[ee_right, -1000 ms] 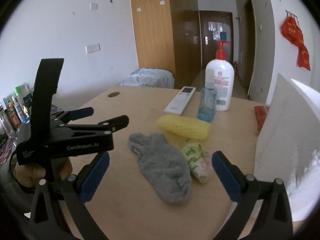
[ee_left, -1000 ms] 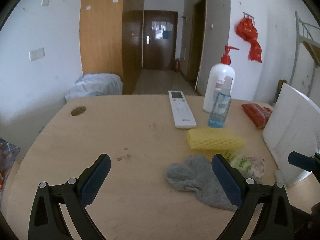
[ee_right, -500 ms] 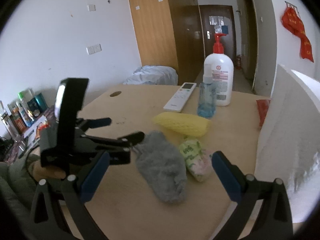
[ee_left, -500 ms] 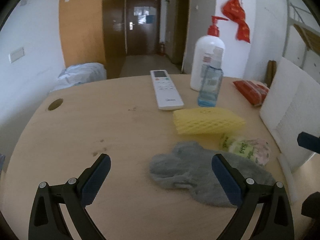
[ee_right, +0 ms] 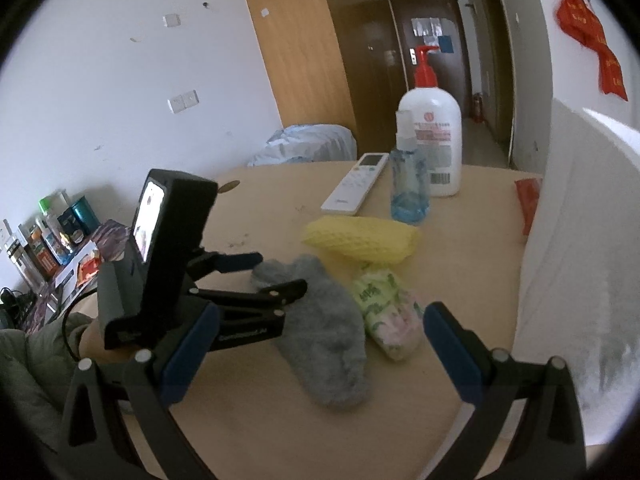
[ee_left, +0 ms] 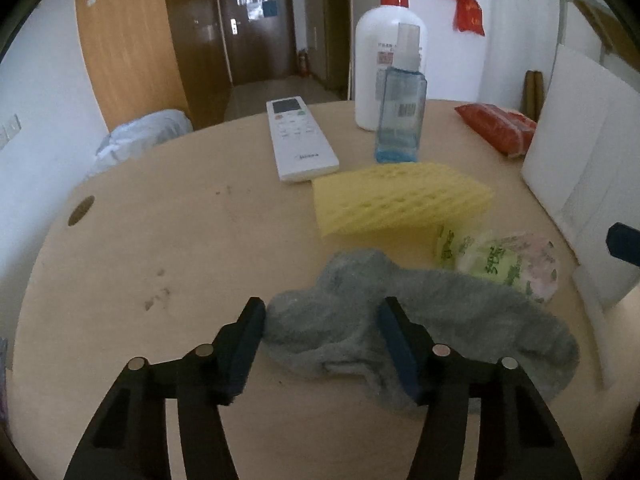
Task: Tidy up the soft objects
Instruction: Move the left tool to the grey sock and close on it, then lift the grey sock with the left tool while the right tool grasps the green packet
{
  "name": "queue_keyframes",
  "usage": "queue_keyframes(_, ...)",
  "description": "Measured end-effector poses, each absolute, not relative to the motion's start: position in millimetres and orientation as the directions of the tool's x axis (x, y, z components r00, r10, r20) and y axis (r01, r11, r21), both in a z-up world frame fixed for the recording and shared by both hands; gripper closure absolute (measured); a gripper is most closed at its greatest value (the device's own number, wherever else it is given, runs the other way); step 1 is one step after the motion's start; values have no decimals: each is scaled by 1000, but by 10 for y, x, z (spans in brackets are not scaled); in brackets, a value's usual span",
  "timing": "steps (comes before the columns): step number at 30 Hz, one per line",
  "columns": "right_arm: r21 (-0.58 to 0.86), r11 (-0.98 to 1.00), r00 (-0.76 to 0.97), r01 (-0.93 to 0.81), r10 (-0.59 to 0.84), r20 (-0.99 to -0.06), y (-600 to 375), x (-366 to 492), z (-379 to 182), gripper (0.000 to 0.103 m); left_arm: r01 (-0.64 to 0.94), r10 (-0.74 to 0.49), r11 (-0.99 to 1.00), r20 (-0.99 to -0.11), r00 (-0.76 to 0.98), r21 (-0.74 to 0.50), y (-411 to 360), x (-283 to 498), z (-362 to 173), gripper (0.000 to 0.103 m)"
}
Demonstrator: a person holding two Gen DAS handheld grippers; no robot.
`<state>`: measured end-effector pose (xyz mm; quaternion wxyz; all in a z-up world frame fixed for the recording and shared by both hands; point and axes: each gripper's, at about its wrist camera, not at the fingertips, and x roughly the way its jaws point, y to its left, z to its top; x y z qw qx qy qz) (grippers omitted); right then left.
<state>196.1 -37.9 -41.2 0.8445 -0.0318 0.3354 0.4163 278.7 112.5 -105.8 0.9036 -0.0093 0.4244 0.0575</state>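
Pale wooden table [ee_left: 160, 240] in a white-walled room, a dark door at the far end of a corridor; containers, all upright and beyond the jaws: white pump bottle [ee_left: 384, 64] with red pump, contents not visible; clear spray bottle [ee_left: 401, 116] just in front of it, holding blue liquid low at its base; white foam box [ee_left: 580, 168] to the right of the jaws, interior hidden; grey sock [ee_left: 360, 332], soft, fuzzy, rumpled, lying flat on the table; long axis runs from between the left jaws away toward their right; the cuff end lies between the jaws, the other end beyond the right jaw; left gripper [ee_left: 322, 336] about half open, jaws closing, the sock's end between the pads, which do not yet press it; right gripper [ee_right: 316, 354] wide open, nothing between its jaws, the same sock ahead of them; yellow foam net sleeve [ee_left: 400, 200] beyond the sock, long axis crosswise to the left jaws; green-and-pink patterned pouch [ee_left: 508, 264] touching the sock's far-right edge; white remote control [ee_left: 300, 144] farther ahead, pointing away; red packet [ee_left: 496, 124] far right.
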Motion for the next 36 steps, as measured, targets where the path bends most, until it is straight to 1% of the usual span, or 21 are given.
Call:
queue_keyframes(2,229,657,425,-719,675,-603,-360,1987,-427,0,-104,89,994,-767,635,29,1114,2779,-1058,58)
queue_keyframes(3,226,660,425,-717,670,-609,-347,1996,-434,0,-98,84,995,-766,637,28,1107,2773,-1059,62)
queue_keyframes(5,218,662,421,-717,661,-621,-312,2010,-452,0,-80,80,996,-765,640,37,1072,2760,-1053,82)
queue_keyframes(7,211,660,413,-722,654,-634,-269,2029,-474,0,-63,69,997,-765,640,38,1053,2741,-1044,90)
queue_keyframes(12,209,654,396,-727,648,-651,-198,2078,-504,0,-90,61,996,-756,651,3,1196,2678,-985,92)
queue_keyframes(18,199,667,399,-718,629,-667,-141,2134,-521,0,-142,73,989,-707,704,-39,1480,2513,-792,92)
queue_keyframes(25,146,711,432,-688,563,-705,-44,2227,-585,0,-157,59,984,-673,737,-85,1662,2378,-698,92)
queue_keyframes(33,99,775,463,-624,469,-752,-21,2426,-728,0,-156,46,982,-665,745,-106,1644,2338,-700,92)
queue_keyframes(35,75,791,481,-607,440,-759,-21,2451,-740,3,-157,43,981,-663,747,-113,1654,2339,-698,92)
queue_keyframes(36,66,797,484,-601,428,-763,-20,2467,-750,8,-157,41,981,-662,748,-116,1662,2336,-693,92)
